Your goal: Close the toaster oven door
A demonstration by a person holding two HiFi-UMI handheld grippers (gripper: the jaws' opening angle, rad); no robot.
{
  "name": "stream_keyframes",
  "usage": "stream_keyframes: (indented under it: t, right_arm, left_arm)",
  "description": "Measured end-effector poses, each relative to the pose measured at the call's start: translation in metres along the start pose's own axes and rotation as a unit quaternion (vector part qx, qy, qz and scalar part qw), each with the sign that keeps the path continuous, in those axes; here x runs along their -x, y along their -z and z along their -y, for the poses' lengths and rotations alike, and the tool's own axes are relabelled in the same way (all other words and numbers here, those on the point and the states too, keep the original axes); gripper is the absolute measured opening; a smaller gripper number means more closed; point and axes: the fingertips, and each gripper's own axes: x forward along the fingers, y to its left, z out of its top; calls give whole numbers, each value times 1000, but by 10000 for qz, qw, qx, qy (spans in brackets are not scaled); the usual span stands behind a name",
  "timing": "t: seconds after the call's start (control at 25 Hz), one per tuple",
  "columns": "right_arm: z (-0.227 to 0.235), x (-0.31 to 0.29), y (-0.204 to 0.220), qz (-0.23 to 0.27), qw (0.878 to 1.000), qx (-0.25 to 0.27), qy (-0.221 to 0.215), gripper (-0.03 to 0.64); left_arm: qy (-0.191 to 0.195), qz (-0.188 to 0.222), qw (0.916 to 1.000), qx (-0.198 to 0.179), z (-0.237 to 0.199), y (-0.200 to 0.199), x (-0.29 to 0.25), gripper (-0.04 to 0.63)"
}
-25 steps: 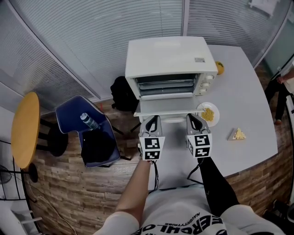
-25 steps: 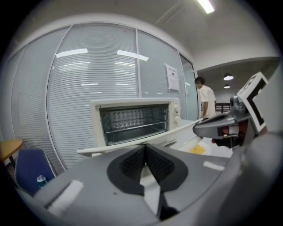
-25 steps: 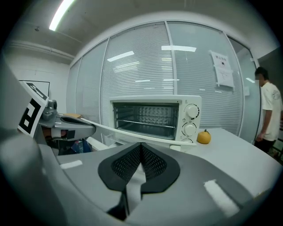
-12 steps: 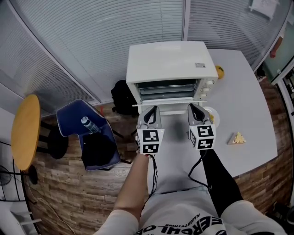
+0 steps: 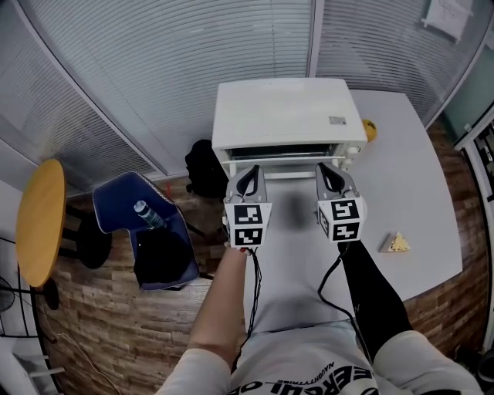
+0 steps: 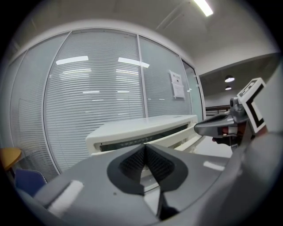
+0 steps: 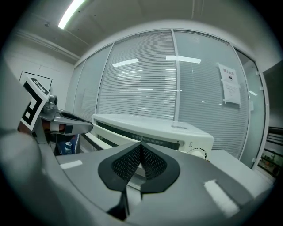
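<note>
Toaster oven door (image 5: 287, 173) seen only edge-on, yellow object (image 5: 370, 129) half hidden behind toaster oven (image 5: 285, 112), wall notice (image 5: 445, 11) unreadable

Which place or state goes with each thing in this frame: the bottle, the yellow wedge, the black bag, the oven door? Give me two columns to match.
Things:
1. bottle
2. yellow wedge
3. black bag
4. toaster oven door

Places or states:
A. on the table, right part
B. ajar, almost shut
C. off the table, left of the toaster oven
D. on the blue chair

Pairs: 1-D, 2-A, 3-C, 4-B.

toaster oven door (image 5: 285, 167) swung up from flat to nearly shut; left gripper (image 5: 248, 173), right gripper (image 5: 329, 170) moved forward with it.
</note>
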Motion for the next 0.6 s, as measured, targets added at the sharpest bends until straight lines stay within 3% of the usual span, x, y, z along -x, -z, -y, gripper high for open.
stream_keyframes:
  t: [0.28, 0.6]
  right_arm:
    - [4, -22, -17, -34, 9997, 252, -24, 2]
    - [6, -18, -19, 15, 9997, 234, -17, 2]
  left_arm:
    - [-74, -105, 9998, -144, -11, -21, -29, 57]
    - [-80, -153, 9997, -147, -12, -17, -28, 55]
